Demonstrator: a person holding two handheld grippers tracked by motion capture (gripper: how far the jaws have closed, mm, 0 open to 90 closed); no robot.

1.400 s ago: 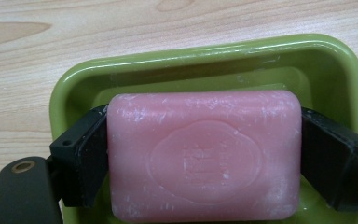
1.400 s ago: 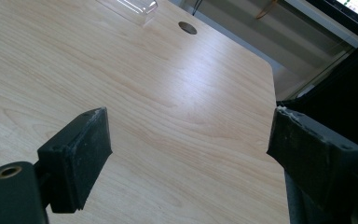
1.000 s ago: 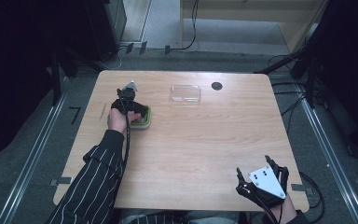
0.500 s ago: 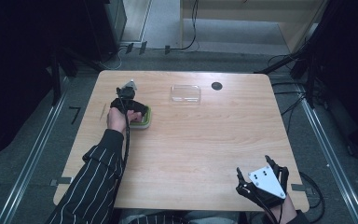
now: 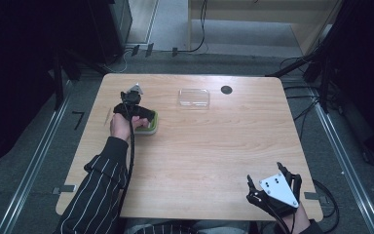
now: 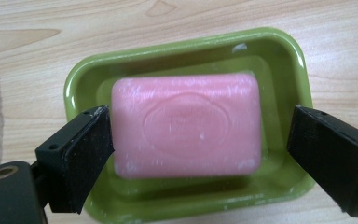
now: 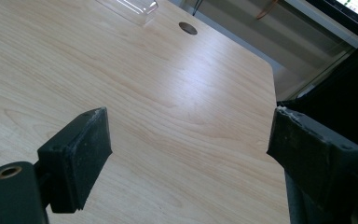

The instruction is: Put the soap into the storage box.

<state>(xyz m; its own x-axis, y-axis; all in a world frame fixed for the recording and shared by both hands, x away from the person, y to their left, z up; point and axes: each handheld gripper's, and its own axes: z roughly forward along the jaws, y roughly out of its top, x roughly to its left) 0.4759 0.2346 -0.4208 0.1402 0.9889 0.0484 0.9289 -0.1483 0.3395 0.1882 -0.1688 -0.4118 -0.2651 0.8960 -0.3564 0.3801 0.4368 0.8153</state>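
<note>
A pink bar of soap [image 6: 186, 125] lies flat in a shallow green dish [image 6: 81, 81], seen in the middle of the left gripper view. The bar is a rounded rectangle with a faint oval stamp pressed into its top and pale scuffs along its edges; the dish is glossy, with rounded corners and a few white flecks on its rim. The left hand-held gripper [image 6: 198, 154] hangs over the dish with its jaws spread wide: the jaw at the lower left of that frame sits right at the short end of the soap, though actual touch cannot be made out, while the jaw at the lower right stands clear of the other end, above the dish rim. In the high view the same left hand-held gripper [image 5: 135, 111] and the dish [image 5: 151, 127] sit in the upper left part of the wooden tabletop [image 5: 209, 146], a striped sleeve [image 5: 100, 190] reaching up from the bottom edge. A clear plastic lid [image 5: 194, 97] and a small dark round hole [image 5: 226, 89] lie near the upper centre of the frame. The right hand-held gripper [image 5: 272, 187] rests at the lower right corner, its jaws released and wide apart, nothing between them.
</note>
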